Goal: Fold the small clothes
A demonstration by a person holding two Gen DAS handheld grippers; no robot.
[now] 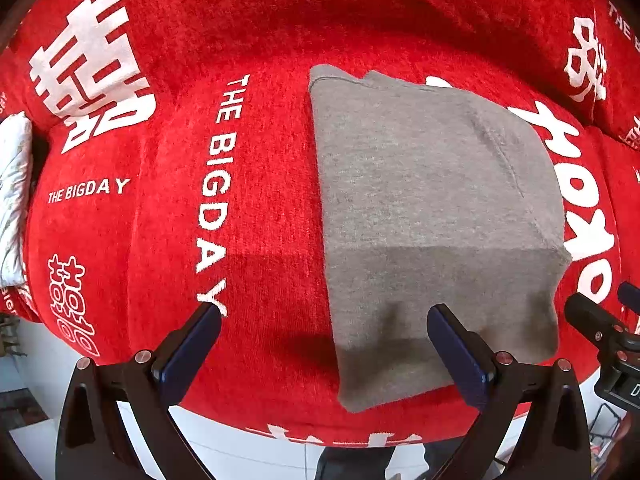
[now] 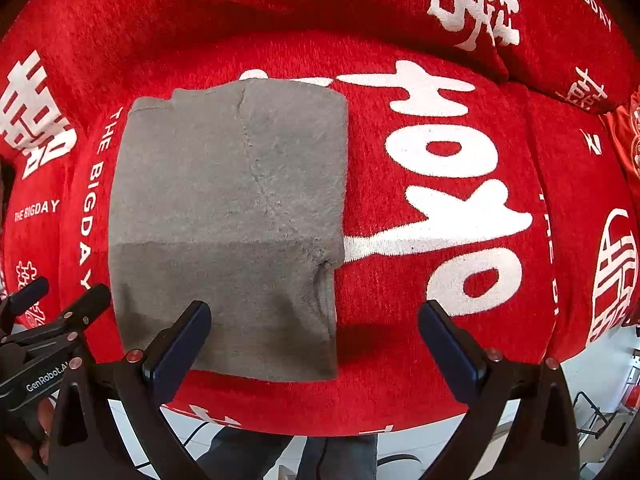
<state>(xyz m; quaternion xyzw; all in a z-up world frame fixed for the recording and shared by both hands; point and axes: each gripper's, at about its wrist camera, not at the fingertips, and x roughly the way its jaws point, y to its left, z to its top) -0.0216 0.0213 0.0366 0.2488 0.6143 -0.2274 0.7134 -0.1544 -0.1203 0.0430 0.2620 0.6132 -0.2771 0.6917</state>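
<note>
One grey garment lies folded square on red cloth — both hand-held grippers spread wide, empty.

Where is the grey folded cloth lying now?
The grey folded cloth lies flat on the red printed blanket, right of centre in the left wrist view and left of centre in the right wrist view, near the front edge.

Plain heather-grey folded garment on a bright red cover printed with white characters and "THE BIGDAY" lettering; black grippers, dark blue finger pads
</note>
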